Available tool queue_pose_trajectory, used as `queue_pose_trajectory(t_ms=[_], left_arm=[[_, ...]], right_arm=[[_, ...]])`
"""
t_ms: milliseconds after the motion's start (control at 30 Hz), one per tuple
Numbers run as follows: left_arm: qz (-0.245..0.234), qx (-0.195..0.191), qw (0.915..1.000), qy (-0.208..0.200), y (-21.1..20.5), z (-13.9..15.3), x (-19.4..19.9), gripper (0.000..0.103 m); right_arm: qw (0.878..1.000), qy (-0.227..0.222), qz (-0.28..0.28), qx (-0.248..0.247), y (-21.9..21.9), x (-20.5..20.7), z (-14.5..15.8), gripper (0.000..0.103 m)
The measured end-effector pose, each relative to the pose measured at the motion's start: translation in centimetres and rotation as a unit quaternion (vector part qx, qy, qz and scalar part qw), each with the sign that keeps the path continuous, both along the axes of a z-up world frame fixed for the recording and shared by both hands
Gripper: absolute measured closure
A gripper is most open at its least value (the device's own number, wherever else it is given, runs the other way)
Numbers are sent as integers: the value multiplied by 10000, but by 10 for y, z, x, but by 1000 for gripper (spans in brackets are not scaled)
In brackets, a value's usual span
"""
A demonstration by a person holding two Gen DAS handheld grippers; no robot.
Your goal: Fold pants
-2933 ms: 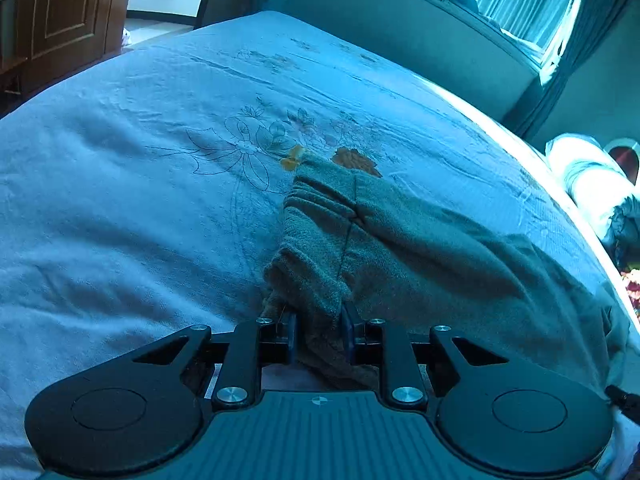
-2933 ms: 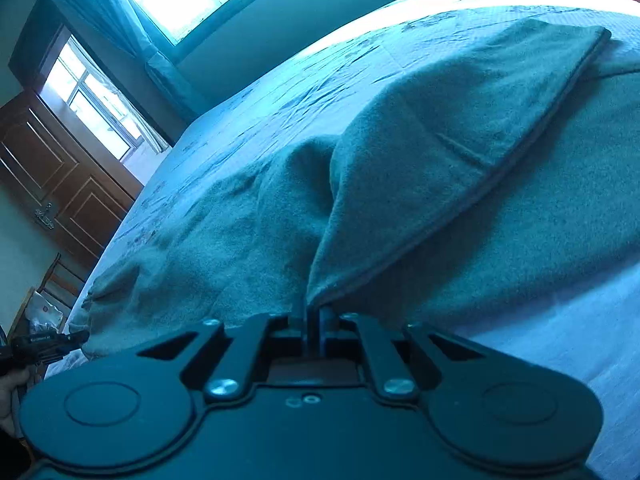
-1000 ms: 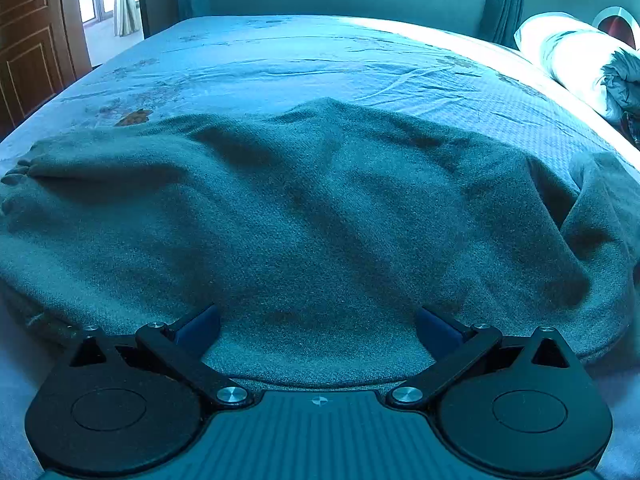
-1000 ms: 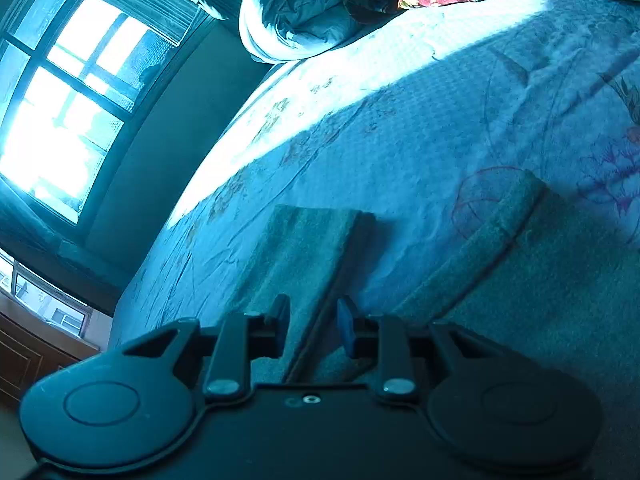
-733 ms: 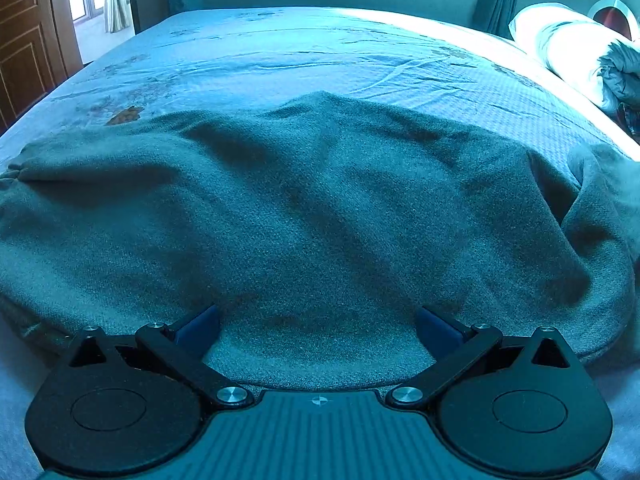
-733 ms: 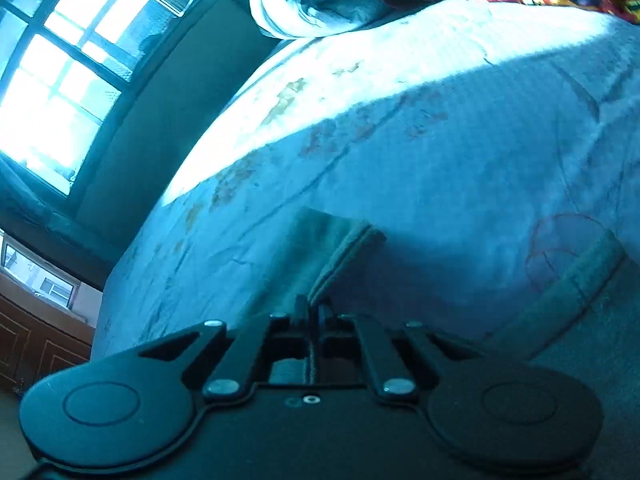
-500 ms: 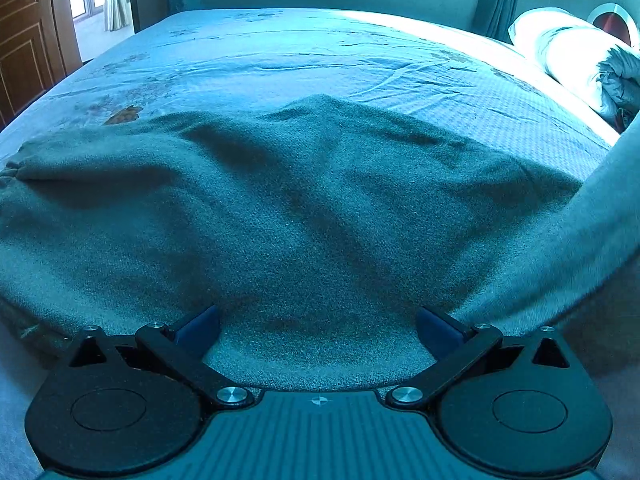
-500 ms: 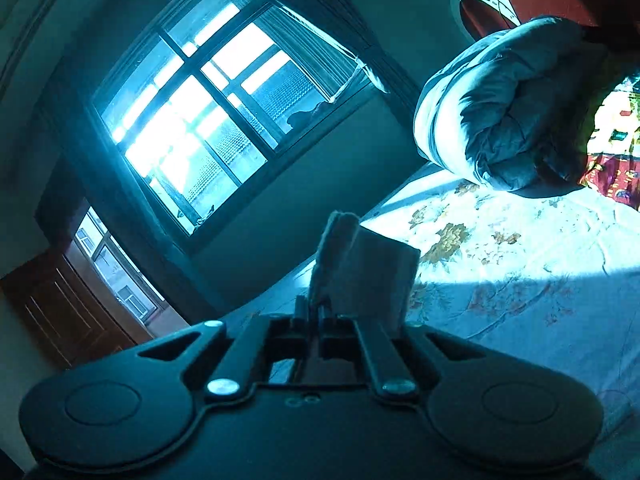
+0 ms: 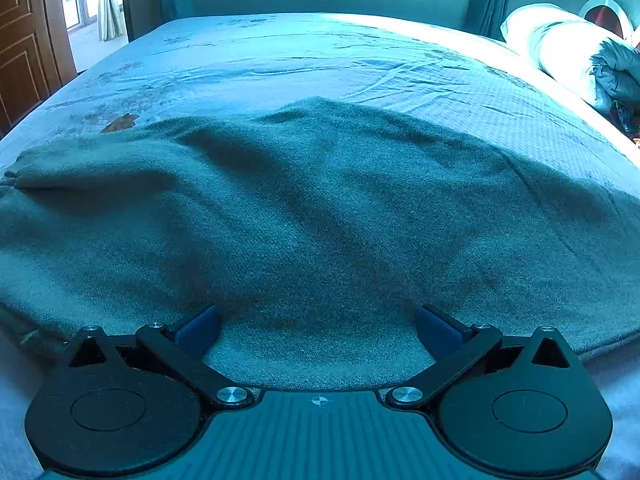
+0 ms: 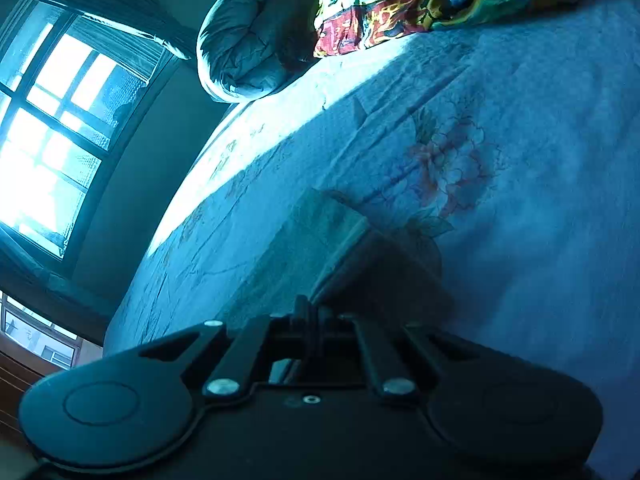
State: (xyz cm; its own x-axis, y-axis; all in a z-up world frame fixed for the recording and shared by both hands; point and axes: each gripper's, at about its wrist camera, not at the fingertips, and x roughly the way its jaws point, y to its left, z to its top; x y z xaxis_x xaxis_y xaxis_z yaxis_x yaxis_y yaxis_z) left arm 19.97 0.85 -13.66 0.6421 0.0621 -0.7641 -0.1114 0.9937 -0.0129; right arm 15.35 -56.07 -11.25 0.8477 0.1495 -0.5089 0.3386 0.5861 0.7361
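The grey-green pants (image 9: 312, 208) lie spread across the bed, filling the middle of the left wrist view. My left gripper (image 9: 318, 326) is open, its blue pads (image 9: 198, 326) wide apart and resting low on the near edge of the cloth, nothing pinched. In the right wrist view my right gripper (image 10: 310, 312) is shut on a pant leg end (image 10: 316, 236). The cuff sticks out beyond the fingertips, lifted above the flowered bedsheet (image 10: 500, 184).
A rolled grey duvet (image 10: 248, 36) and a bright patterned blanket (image 10: 420, 4) lie at the head of the bed. A white pillow (image 9: 560, 48) sits far right. A window (image 10: 48, 120) and a wooden door (image 9: 24, 40) flank the bed.
My right gripper closed on the pant leg end, lifted it and swung it across the bed. In the left wrist view the fold at the right edge rose and left view. The left gripper stayed put.
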Motion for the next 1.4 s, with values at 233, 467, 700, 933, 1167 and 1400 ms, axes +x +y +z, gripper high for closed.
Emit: queue_pose_trajectory(t_ms=[233,467,700,933,1167,1400], left_arm=[[-80,-5,10000,55,2,1,3,0],[-121,1,9999,49,2,1,1,0],[-90,39,9999,27,0,0,1,0],[-93,27,10000,18,1,1,1,0],[-78,51,10000,-4,0,0,-1,0],[-65,69,10000,-26,-1,0,-1,0]], right_arm=[[9993,304,-117,194,-8,-19,-19,103],[9993,89,-113,344,-9,-26,-39,103],[9990,7,-179,414,-12,-43,-47,103],[9995,-277,-145,-87,3,-44,-22,103],[9970,-129,-396,655,-9,-53,-55,103],[9930,-242,-811,827,-24,-63,-50,76]])
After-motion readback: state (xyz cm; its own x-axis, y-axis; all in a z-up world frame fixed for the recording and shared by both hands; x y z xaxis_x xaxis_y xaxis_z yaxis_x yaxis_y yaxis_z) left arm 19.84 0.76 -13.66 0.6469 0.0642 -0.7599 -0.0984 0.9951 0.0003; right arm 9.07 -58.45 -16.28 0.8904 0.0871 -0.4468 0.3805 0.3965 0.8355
